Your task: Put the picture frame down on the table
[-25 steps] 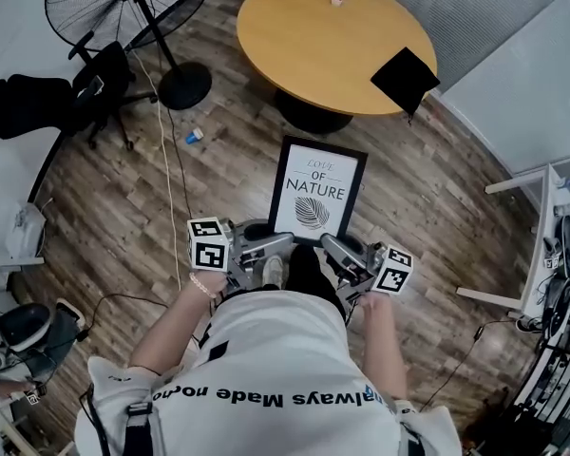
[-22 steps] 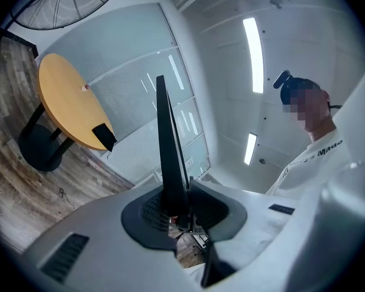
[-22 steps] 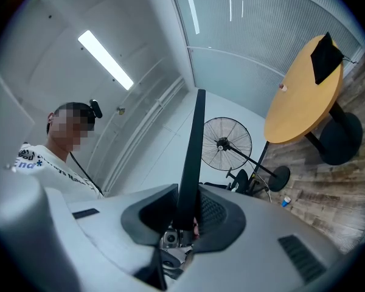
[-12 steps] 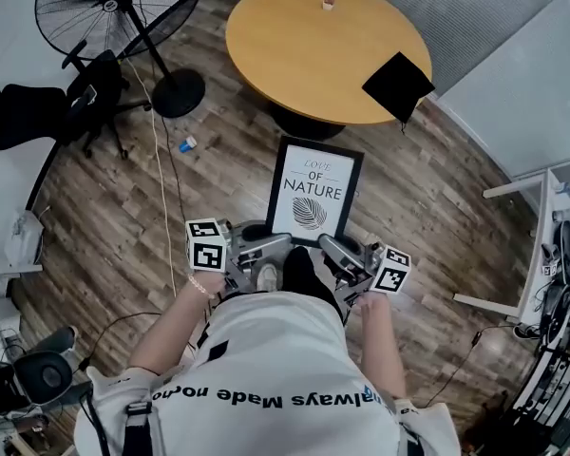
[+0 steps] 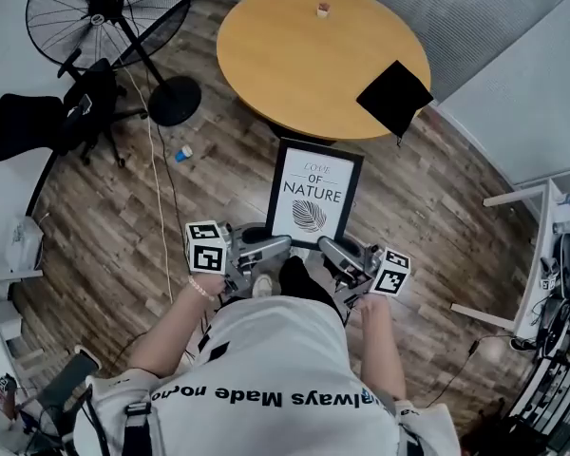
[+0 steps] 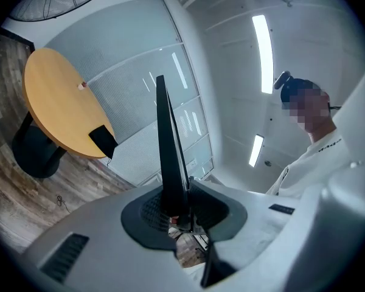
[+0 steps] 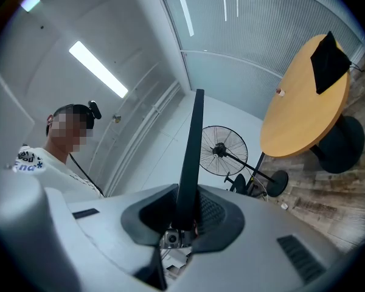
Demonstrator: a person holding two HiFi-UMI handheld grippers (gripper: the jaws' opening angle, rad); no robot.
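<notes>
The person holds the picture frame [image 5: 315, 193] out in front of the body, with one claw on each side of its near edge. The left gripper [image 5: 277, 244] is squeezed tight on the frame's left bottom part, and the right gripper [image 5: 327, 246] is squeezed tight on the right bottom part. In both gripper views the thin black edge of the frame stands straight up out of the pinched jaws, so neither claw is loose. Two grips are probably used because the frame is wide and flat, and one grip at a corner would let it swing or tip. The frame's front faces up, so the words and the leaf can be read from above. It is still in the air over the wooden floor, just short of the round table [image 5: 266, 65], so it is not put down yet. The table top is mostly bare, with a black square thing [image 5: 394, 96] hanging over its right edge and a tiny block [image 5: 322, 9] at the far side. The open middle looks like the best spot, since the frame would then lie clear of both. A big fan [image 5: 109, 12] stands off to the left, well away.
</notes>
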